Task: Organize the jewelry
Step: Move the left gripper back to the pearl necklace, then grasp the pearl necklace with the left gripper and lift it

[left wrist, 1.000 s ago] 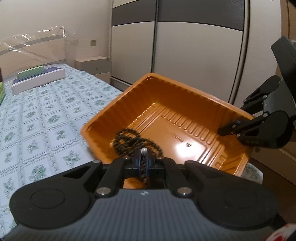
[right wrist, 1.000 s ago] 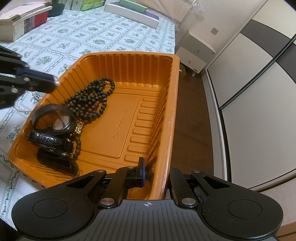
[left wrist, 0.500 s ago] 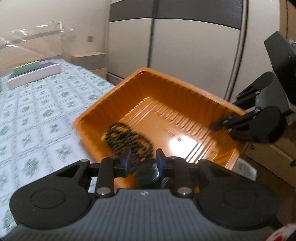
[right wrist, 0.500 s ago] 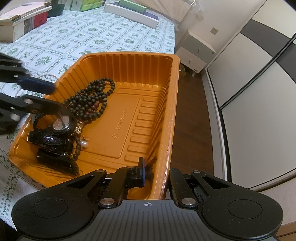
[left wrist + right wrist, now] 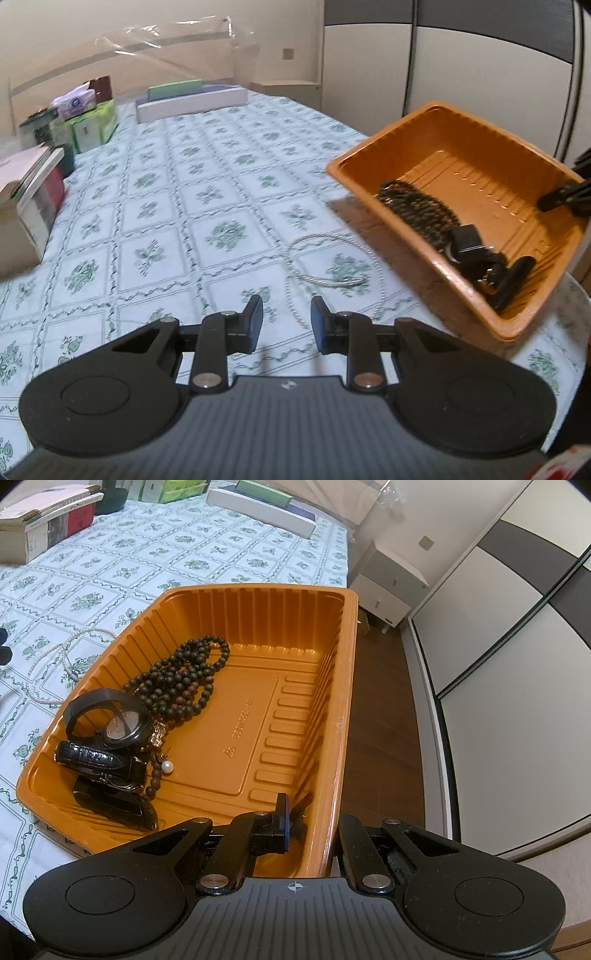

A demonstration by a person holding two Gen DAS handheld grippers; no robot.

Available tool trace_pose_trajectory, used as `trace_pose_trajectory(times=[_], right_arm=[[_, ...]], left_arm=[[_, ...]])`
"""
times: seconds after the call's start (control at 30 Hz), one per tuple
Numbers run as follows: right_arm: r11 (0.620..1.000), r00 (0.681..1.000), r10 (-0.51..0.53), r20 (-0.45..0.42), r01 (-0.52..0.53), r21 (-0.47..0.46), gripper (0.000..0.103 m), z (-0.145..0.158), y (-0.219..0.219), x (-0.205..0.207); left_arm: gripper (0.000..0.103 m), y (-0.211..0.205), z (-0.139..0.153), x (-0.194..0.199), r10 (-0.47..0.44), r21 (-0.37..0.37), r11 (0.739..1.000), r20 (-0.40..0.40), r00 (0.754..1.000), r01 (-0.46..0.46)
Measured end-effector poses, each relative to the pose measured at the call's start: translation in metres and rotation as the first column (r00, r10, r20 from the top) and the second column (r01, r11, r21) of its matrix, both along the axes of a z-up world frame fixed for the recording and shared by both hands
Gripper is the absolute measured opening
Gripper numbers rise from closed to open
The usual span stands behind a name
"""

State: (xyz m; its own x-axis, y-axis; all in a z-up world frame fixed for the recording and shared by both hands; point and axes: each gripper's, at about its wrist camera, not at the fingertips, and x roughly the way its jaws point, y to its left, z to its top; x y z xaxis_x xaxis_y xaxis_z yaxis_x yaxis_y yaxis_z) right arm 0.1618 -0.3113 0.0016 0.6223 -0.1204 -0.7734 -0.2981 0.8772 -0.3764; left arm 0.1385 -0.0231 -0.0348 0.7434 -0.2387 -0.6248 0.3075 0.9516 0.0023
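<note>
An orange plastic tray (image 5: pixel 332 686) (image 5: pixel 461 158) sits at the bed's edge. In it lie a dark bead necklace (image 5: pixel 181 679) (image 5: pixel 417 210), black watches (image 5: pixel 107 753) and a pearl earring (image 5: pixel 168 766). My right gripper (image 5: pixel 312 825) is shut on the tray's near wall, one finger inside, one outside. My left gripper (image 5: pixel 286 323) is open and empty above the bedsheet. A white pearl necklace (image 5: pixel 321 273) (image 5: pixel 55 657) lies on the sheet just ahead of it, left of the tray.
Books (image 5: pixel 26 199), tissue packs (image 5: pixel 85 114) and a flat white box (image 5: pixel 192 99) sit at the far side of the bed. A nightstand (image 5: pixel 388 587) and wardrobe doors (image 5: pixel 517 664) stand beyond the tray.
My left gripper opened and let the pearl earring fall into the tray, then swung left out of the tray to above the pearl necklace. The right gripper kept its hold on the tray.
</note>
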Motion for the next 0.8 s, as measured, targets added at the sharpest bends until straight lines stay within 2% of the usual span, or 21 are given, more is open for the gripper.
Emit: trace_pose_trajectory(times=[0.27, 0.37, 0.5, 0.6, 0.63, 0.7, 0.8], right_arm=[[1.0, 1.0, 0.0, -0.001, 0.0, 0.0, 0.006, 0.0, 0.0, 0.0], [1.0, 1.0, 0.0, -0.001, 0.0, 0.0, 0.006, 0.001, 0.0, 0.0], [1.0, 1.0, 0.0, -0.002, 0.0, 0.001, 0.006, 0.0, 0.0, 0.0], [1.0, 1.0, -0.002, -0.003, 0.002, 0.004, 0.006, 0.0, -0.001, 0.0], [1.0, 1.0, -0.002, -0.002, 0.002, 0.004, 0.006, 0.0, -0.001, 0.0], [1.0, 1.0, -0.002, -0.002, 0.002, 0.004, 0.006, 0.0, 0.0, 0.0], [1.0, 1.0, -0.001, -0.001, 0.001, 0.003, 0.006, 0.0, -0.001, 0.0]], left_arm=[[0.025, -0.02, -0.012, 0.027, -0.033, -0.004, 0.999, -0.04, 0.999, 0.033], [0.02, -0.027, -0.019, 0.034, -0.038, 0.022, 0.999, -0.052, 0.998, 0.039], [0.02, -0.03, -0.028, 0.043, -0.019, 0.06, 0.998, -0.073, 0.997, 0.024], [0.019, -0.028, -0.032, 0.044, -0.023, 0.06, 0.998, -0.078, 0.997, 0.027], [0.015, -0.027, -0.032, 0.045, -0.023, 0.064, 0.998, -0.082, 0.996, 0.028], [0.001, -0.026, -0.03, 0.045, -0.026, 0.075, 0.997, -0.088, 0.996, 0.032], [0.0, -0.022, -0.024, 0.043, -0.05, 0.088, 0.995, -0.085, 0.995, 0.057]])
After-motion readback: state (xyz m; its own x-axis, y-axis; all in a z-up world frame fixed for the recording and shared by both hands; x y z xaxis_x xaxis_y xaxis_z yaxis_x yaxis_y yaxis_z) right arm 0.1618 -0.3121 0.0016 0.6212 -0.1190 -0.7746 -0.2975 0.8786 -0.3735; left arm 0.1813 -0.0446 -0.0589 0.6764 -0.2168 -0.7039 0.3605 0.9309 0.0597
